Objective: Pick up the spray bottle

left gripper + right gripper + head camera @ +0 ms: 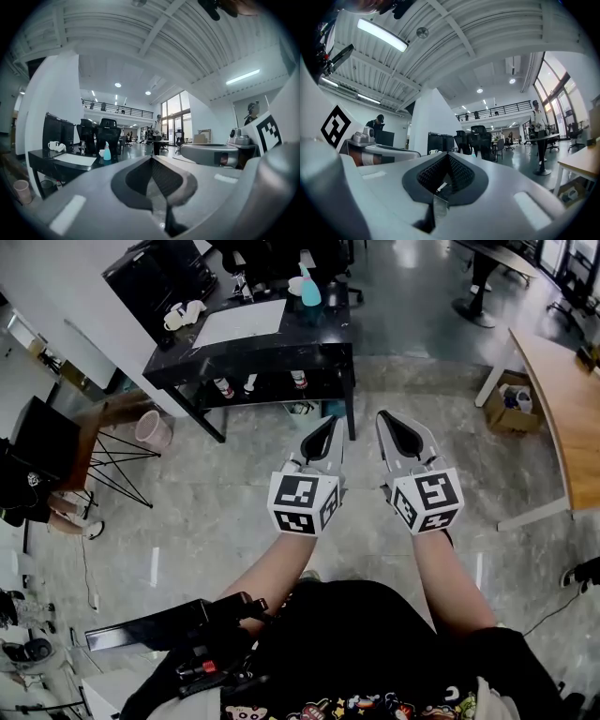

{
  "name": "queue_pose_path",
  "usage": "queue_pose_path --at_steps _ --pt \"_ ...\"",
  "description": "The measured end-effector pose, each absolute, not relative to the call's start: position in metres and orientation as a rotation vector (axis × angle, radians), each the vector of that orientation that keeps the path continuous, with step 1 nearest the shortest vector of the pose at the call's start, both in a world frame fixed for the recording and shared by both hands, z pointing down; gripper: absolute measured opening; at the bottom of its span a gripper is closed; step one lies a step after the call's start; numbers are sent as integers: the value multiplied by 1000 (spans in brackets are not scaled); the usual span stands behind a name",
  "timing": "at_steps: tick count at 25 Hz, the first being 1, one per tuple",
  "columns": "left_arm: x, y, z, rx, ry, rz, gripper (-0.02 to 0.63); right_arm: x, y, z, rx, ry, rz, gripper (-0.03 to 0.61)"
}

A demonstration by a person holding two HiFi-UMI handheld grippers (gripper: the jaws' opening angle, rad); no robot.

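The spray bottle [309,288] is teal with a white head and stands at the far side of a black table [281,343], well ahead of both grippers. In the left gripper view the spray bottle [107,152] shows small on the table [44,158], off to the left. My left gripper [329,422] and right gripper [385,417] hang side by side over the floor in front of the table, both pointing at it. The left gripper [152,157] and the right gripper [448,154] are both shut with nothing between their jaws.
A white mat [242,322] and white cups [178,315] lie on the table, with small bottles [225,387] on its lower shelf. A pink bucket [153,428] stands left, a wooden desk [561,399] and cardboard box [512,401] right. Office chairs [107,130] stand behind.
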State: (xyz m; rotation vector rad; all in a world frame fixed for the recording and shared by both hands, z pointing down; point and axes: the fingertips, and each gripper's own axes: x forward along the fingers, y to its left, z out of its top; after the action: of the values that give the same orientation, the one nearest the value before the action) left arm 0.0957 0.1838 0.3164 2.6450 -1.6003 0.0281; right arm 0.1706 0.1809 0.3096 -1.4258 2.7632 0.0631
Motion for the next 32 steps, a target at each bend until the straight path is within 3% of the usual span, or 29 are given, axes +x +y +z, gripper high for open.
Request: queue_pose_path --at_steps 15,32 --pt "94 89 335 2700 -1447 51 0 146 100 331 -1458 2785 26 25" --pt "-82 -239 330 2730 -1302 -13 0 -29 -218 329 -1667 2715 -16 25"
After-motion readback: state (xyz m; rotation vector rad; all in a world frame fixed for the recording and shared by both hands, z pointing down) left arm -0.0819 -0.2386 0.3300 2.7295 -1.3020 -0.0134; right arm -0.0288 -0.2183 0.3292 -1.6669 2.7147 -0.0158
